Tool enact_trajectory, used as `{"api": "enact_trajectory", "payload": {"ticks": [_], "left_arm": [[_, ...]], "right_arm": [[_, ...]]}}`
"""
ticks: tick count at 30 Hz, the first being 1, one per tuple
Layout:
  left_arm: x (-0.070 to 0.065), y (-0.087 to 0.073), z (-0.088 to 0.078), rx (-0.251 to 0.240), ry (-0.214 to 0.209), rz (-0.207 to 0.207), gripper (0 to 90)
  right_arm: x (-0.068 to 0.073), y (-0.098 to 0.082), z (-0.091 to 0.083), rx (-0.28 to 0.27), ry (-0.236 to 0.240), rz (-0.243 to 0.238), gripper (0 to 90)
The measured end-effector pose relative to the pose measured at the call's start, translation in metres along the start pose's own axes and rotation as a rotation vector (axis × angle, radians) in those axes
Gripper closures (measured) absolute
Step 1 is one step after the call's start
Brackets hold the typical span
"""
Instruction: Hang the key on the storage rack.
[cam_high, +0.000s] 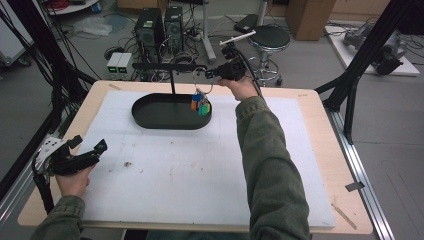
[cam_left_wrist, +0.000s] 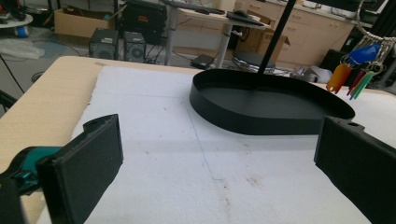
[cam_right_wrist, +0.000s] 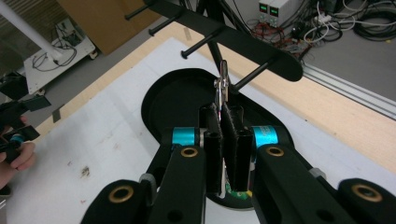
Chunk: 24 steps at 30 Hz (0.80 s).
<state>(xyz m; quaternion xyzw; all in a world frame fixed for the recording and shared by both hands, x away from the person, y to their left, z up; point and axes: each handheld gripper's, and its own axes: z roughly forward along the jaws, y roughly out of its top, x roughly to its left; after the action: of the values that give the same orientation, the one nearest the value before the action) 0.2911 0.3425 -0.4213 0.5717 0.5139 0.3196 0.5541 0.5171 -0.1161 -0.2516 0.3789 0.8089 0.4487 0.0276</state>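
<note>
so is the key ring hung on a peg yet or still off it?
Off it. The right gripper has its jaws shut on the key ring, holding it beside the rack's end peg, keys dangling over the black tray.

Black stand, bright tags

Black oval tray (cam_high: 150, 117) on white foam mat (cam_high: 200, 170); key tags (cam_left_wrist: 356, 70) blue, orange, red, green; teal accents on black right gripper (cam_right_wrist: 225, 135).

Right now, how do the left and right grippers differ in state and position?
The left gripper is open with nothing between its jaws; the right gripper is shut on the key ring. The left gripper sits low near the table's near-left edge; the right gripper is raised over the black tray, beside the peg rack. Both are hand-held with black jaws.
</note>
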Motion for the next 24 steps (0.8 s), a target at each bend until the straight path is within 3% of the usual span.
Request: {"api": "enact_trajectory", "payload": {"ticks": [6, 24], "left_arm": [[0.003, 0.001, -0.001, -0.008, 0.004, -0.021, 1.7], [0.002, 0.001, 0.000, -0.007, 0.006, -0.022, 1.7]], "right_arm": [[-0.005, 0.009, 0.006, -0.002, -0.004, -0.002, 87.1], [-0.016, 0.012, 0.019, 0.004, -0.025, -0.024, 87.1]]}}
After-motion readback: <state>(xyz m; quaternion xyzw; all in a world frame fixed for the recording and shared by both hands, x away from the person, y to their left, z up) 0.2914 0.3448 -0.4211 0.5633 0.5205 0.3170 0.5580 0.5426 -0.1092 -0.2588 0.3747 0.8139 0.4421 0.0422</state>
